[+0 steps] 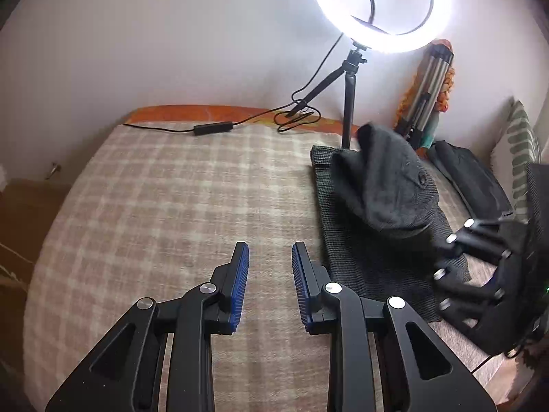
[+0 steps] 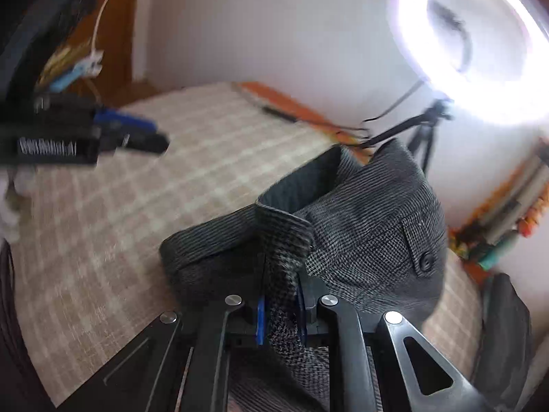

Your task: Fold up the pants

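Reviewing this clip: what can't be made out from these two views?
- Right wrist view: the pads of the right gripper are mostly buried in the grey pants.
- Right wrist view: the left gripper is blurred by motion.
- Left wrist view: the right gripper's tips are hidden behind the pants' lifted fold.
- Both views: the ring light glares and is cut by the frame edge.

The right gripper (image 2: 279, 309) pinches grey pants (image 2: 360, 226) above the checked blanket (image 2: 137, 206).
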`<move>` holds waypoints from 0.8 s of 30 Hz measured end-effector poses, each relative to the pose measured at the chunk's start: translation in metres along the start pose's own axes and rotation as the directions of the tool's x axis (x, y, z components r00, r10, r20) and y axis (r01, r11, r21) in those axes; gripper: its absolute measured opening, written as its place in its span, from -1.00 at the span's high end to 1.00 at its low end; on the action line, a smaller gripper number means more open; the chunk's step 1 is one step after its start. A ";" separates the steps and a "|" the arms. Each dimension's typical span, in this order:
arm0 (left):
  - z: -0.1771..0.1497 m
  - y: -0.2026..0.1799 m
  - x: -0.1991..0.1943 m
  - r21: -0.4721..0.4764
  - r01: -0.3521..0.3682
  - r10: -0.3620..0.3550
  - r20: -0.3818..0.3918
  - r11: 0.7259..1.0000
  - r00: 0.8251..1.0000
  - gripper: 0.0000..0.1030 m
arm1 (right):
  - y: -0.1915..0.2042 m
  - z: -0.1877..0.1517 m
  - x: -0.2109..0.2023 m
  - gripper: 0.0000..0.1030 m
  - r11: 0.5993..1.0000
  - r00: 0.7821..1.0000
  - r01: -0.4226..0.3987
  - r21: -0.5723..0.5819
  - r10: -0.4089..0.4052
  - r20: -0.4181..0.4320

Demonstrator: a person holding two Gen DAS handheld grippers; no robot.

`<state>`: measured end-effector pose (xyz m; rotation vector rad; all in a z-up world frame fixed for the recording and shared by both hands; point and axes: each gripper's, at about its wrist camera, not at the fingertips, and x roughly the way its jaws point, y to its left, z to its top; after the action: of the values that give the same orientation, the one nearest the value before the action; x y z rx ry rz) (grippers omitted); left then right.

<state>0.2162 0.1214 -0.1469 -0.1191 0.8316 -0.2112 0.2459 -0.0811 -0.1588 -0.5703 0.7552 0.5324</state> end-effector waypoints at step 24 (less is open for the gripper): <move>0.013 -0.061 0.013 0.069 0.162 -0.161 -0.021 0.984 0.987 0.53 | -0.049 -0.065 -0.059 0.18 0.940 0.970 -0.225 0.256 0.191 0.153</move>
<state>0.2262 0.0596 -0.1367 -0.1187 0.8290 -0.3947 0.2096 -0.1723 -0.1390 -0.1992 0.7572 0.6419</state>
